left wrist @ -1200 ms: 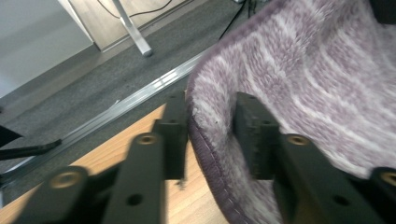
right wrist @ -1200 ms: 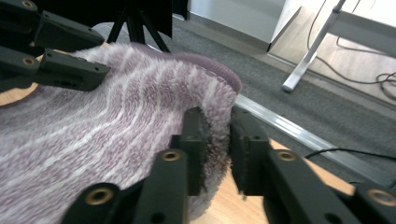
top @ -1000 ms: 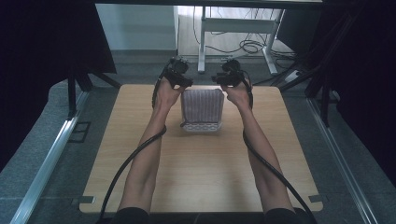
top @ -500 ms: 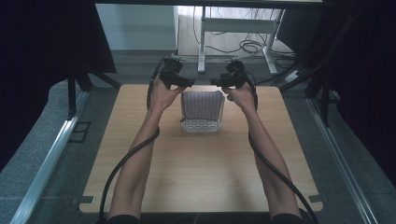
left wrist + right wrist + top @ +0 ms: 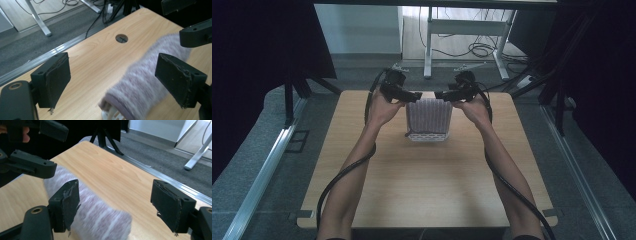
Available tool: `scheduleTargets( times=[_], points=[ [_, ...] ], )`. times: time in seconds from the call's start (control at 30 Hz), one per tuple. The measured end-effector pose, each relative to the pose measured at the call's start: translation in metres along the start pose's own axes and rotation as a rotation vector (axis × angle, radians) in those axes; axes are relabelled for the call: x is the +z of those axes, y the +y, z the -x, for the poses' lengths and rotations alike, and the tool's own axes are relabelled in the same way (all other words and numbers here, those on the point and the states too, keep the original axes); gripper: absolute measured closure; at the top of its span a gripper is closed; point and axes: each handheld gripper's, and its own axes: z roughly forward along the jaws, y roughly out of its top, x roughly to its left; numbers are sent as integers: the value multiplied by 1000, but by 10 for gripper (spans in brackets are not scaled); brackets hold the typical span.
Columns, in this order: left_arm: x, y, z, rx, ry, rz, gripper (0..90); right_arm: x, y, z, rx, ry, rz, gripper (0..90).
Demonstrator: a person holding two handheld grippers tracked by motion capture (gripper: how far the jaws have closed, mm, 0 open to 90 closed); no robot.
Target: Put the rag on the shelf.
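A white perforated basket (image 5: 428, 135) stands at the table's far middle with a fuzzy lilac cloth (image 5: 429, 115) pulled over it. My left gripper (image 5: 413, 96) hangs open over the cloth's far left corner. My right gripper (image 5: 443, 94) hangs open over its far right corner, tips facing the left one. In the left gripper view the blurred cloth (image 5: 142, 82) and the basket rim (image 5: 112, 115) lie between and below the wide jaws of the left gripper (image 5: 117, 75). In the right gripper view the cloth (image 5: 100, 217) runs under the right gripper (image 5: 117, 203). Neither grips anything.
The wooden table (image 5: 427, 185) has a round cable hole (image 5: 121, 38) near its far edge. A metal rail (image 5: 262, 175) runs along the floor at the left. White desk legs (image 5: 428, 45) and cables lie beyond the table. Dark curtains hang at both sides.
Both hands have shifted only slightly at the basket's far end. The covered basket has stayed where it was.
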Motion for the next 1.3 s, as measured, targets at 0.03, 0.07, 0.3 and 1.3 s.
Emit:
scheduleTargets(
  times=[0.03,0.07,0.3,1.3],
  points=[
    [0,0,0,0,0,0,122,0,0,0,0,0,0,236],
    [-1,-1,1,5,1,-1,122,-1,-2,-1,-3,5,-3,235],
    [-14,-16,8,40,0,0,108,-8,-18,-9,-29,26,-26,211],
    [-54,-115,51,107,-31,43,103,-41,-105,-45,-73,52,-100,81]
  ],
)
